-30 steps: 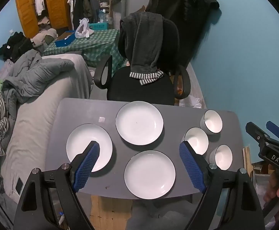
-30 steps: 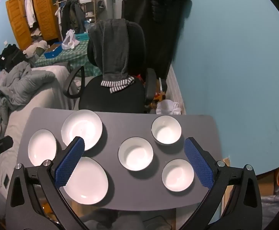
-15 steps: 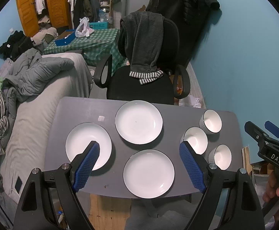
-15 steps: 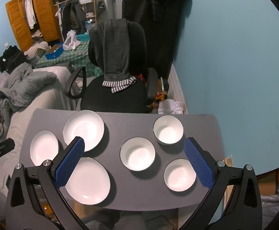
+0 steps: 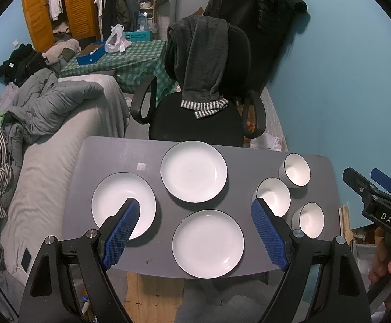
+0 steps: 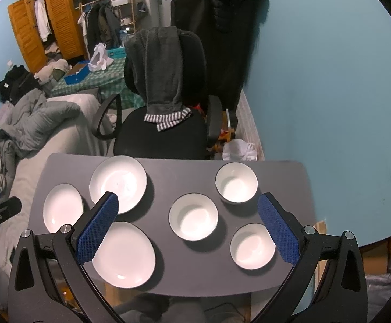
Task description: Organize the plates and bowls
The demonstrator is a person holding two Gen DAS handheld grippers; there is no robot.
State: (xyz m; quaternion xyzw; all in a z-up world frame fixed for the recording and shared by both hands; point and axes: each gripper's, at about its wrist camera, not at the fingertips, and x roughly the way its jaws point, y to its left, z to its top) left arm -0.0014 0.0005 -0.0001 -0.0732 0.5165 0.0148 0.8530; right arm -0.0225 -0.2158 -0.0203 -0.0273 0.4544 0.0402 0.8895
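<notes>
Left wrist view: wide, empty left tongs (image 5: 195, 231) hide part of the left plate (image 5: 120, 204).

- Plates, white: three — far (image 5: 193, 171), left (image 5: 120, 200), near (image 5: 208, 243)
- Bowls, white: three — far (image 5: 295, 169), middle (image 5: 274, 196), near (image 5: 309, 220)
- Table, grey (image 5: 157, 253): one
- Office chair (image 5: 195, 123): one
</notes>
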